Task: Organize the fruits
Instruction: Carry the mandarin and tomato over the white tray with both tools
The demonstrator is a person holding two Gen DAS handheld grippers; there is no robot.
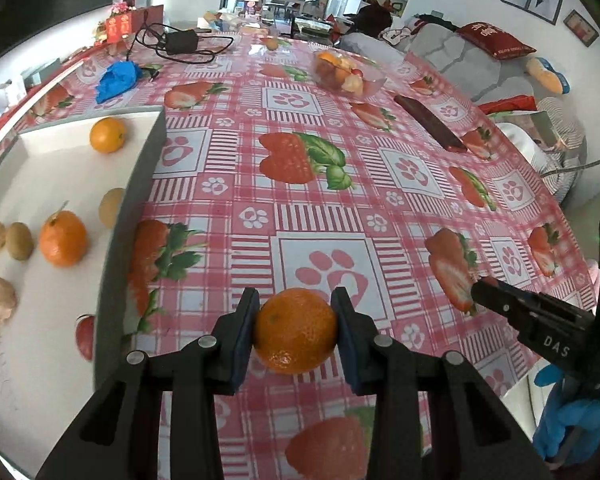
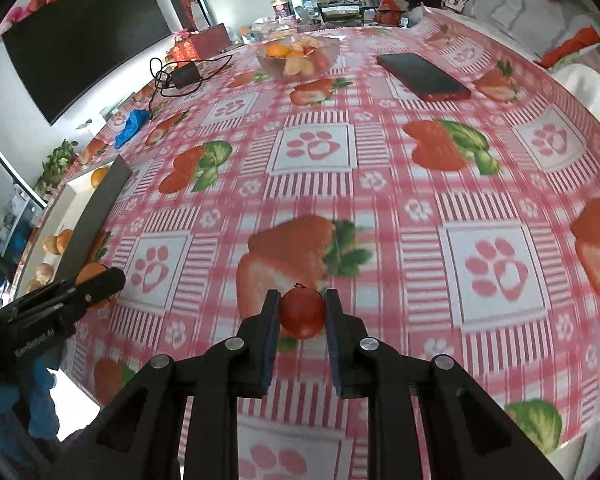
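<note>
Left gripper (image 1: pixel 296 328) is pinching an orange (image 1: pixel 295 330) between its fingers just right of the white tray (image 1: pixel 148 184), nearer it than the right gripper (image 2: pixel 302 314), whose fingers are clamping a small red fruit (image 2: pixel 302 317) mid-counter (image 2: pixel 380 200).

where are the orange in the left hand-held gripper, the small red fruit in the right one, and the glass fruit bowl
orange (image 1: pixel 295 330), left wrist view, middle of its peel between the pads
small red fruit (image 2: pixel 302 314), right wrist view, centre of its front skin
glass fruit bowl (image 2: pixel 332 53), right wrist view, on its right rim
</note>
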